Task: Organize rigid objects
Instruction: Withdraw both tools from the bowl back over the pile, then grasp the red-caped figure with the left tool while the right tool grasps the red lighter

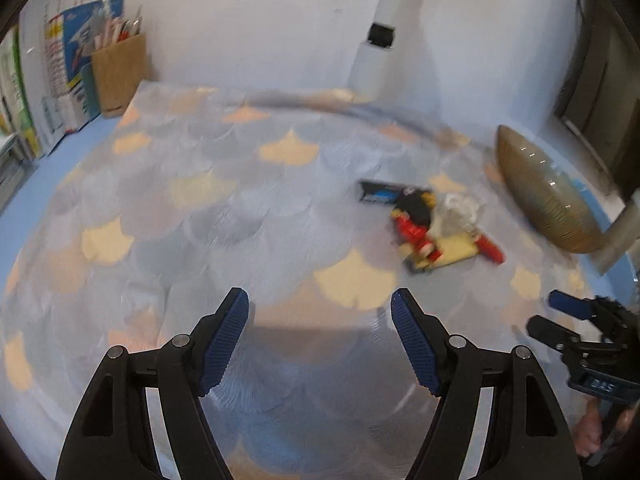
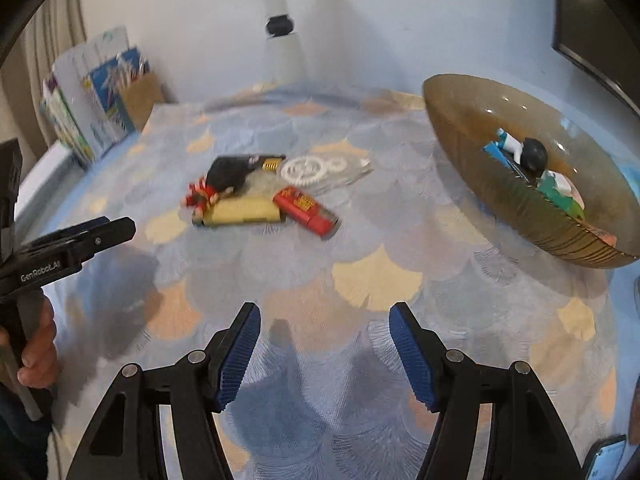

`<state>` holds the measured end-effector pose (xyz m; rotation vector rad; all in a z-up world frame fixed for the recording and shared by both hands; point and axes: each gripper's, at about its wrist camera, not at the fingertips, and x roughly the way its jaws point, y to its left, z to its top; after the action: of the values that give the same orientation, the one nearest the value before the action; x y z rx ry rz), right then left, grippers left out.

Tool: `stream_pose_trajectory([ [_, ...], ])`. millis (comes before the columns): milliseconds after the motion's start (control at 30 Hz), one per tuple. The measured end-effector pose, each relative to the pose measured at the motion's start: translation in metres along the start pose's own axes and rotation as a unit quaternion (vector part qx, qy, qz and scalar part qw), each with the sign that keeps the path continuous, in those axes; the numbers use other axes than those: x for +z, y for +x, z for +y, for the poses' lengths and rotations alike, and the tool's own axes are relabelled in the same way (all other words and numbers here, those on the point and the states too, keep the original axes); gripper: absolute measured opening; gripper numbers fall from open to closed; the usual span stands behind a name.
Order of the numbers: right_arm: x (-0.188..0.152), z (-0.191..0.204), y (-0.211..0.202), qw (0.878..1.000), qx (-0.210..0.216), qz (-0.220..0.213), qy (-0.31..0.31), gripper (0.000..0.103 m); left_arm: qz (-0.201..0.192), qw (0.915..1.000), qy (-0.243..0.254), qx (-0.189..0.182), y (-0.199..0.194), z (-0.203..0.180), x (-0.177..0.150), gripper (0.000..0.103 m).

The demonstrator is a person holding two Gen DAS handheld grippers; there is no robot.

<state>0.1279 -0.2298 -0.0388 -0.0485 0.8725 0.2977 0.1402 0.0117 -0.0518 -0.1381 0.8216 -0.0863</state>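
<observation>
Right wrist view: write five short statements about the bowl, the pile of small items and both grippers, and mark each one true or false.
1. The brown glass bowl is empty. False: it already holds several small things, among them a black ball.
2. The red lighter lies on the patterned cloth, outside the bowl. True.
3. The right gripper is shut on the yellow lighter. False: its fingers stand apart with nothing between them.
4. A white gear lies in the pile beside the red lighter. True.
5. The left gripper holds the black object. False: it is open and empty above the cloth.
</observation>
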Motion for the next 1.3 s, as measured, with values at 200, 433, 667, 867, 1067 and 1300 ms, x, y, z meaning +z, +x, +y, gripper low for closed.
stream_pose_trajectory([
  [200, -0.004, -0.003, 0.008, 1.0, -0.005, 0.0, 0.005, 0.065, -0.011, 0.9995, 0.022, 0.018, -0.001, -0.008, -0.005, 0.072],
  [433, -0.003, -0.002, 0.006, 1.0, 0.002, -0.002, 0.0, 0.065, -0.002, 0.9998, 0.021, 0.002, -0.001, -0.008, -0.002, 0.072],
  [667, 0.029, 0.013, -0.003, 0.999, 0.009, 0.002, -0.041, 0.065, 0.011, 0.9983, 0.017, -0.055, 0.001, -0.02, 0.024, 0.071],
  [867, 0.061, 0.001, 0.017, 0.999, 0.027, -0.006, -0.032, 0.056, 0.037, 0.9957, 0.041, -0.075, 0.026, -0.045, 0.058, 0.071],
  [1067, 0.069, -0.001, 0.044, 0.997, 0.062, 0.012, -0.046, 0.053, 0.098, 0.9894, 0.071, -0.08, 0.069, -0.063, 0.07, 0.07],
  [1300, 0.072, 0.004, 0.06, 0.995, 0.064, 0.011, -0.071, 0.05, 0.094, 0.9888, 0.086, -0.078, 0.08, -0.071, 0.07, 0.042],
])
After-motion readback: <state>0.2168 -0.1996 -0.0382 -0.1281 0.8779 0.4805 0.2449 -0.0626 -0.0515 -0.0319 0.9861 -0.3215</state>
